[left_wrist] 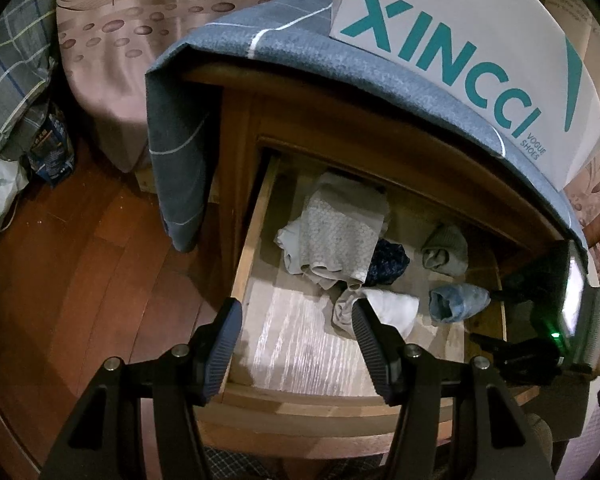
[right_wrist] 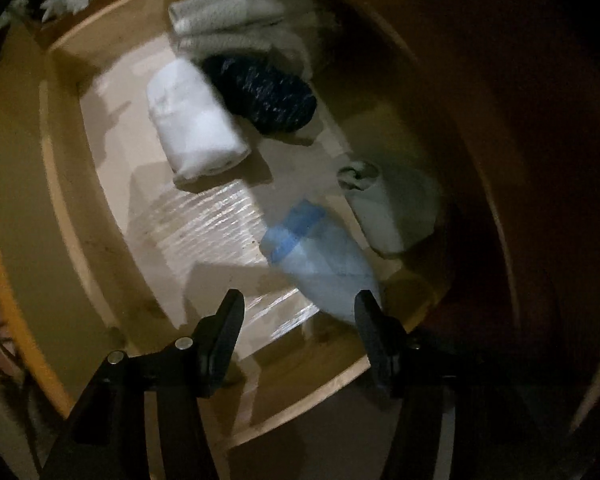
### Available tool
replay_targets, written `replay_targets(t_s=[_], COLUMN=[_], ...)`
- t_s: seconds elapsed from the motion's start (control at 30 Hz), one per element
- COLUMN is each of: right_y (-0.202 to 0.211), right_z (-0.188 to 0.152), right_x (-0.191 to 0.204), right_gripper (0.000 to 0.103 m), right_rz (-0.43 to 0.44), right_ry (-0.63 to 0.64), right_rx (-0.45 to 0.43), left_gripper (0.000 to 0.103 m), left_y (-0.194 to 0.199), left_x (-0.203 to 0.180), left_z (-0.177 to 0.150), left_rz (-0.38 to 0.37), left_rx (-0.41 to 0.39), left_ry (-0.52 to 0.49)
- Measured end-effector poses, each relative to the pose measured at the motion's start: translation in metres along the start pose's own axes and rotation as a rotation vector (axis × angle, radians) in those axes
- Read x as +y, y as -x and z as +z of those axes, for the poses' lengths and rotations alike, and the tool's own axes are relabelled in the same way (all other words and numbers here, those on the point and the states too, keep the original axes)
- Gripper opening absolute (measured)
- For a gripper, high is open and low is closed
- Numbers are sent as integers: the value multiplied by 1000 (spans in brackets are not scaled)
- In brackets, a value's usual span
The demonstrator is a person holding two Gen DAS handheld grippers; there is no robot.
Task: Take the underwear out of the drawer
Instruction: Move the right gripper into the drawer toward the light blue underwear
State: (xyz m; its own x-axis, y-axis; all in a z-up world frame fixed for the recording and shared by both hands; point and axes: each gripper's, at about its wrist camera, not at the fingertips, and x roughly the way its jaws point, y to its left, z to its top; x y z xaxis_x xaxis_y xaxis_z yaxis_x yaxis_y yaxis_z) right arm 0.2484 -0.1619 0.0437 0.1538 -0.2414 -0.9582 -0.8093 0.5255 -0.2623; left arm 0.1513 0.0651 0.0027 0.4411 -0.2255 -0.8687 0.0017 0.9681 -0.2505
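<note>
Drawer (right_wrist: pixel 80 184) contents blurred, dim.

Dim room: reddish wooden floor (left_wrist: pixel 80 240), bed (left_wrist: pixel 112 60) beside wooden nightstand (left_wrist: pixel 236 128).

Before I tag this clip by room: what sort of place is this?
Most likely a bedroom. A bed with a leaf-print sheet stands beside a wooden nightstand, whose open drawer holds rolled underwear and socks. A shoe box sits on top.

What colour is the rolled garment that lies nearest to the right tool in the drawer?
Light blue with a darker blue band, clearest in the right wrist view.
</note>
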Motion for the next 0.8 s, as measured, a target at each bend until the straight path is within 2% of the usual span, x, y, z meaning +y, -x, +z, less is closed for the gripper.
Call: replay_targets(t_s=[0.27, 0.8], right_y=[-29, -61], right_z=[8, 31], right_x=[-6, -22], right_gripper=[55, 65], right_rz=[-44, -16], right_ry=[75, 96], right_rx=[37, 45], left_gripper=[59, 59], left_y=[-2, -5], left_x=[2, 0], left_z=[0, 0], left_rz=[-6, -11], left_rx=[6, 19], left_ry=[10, 7])
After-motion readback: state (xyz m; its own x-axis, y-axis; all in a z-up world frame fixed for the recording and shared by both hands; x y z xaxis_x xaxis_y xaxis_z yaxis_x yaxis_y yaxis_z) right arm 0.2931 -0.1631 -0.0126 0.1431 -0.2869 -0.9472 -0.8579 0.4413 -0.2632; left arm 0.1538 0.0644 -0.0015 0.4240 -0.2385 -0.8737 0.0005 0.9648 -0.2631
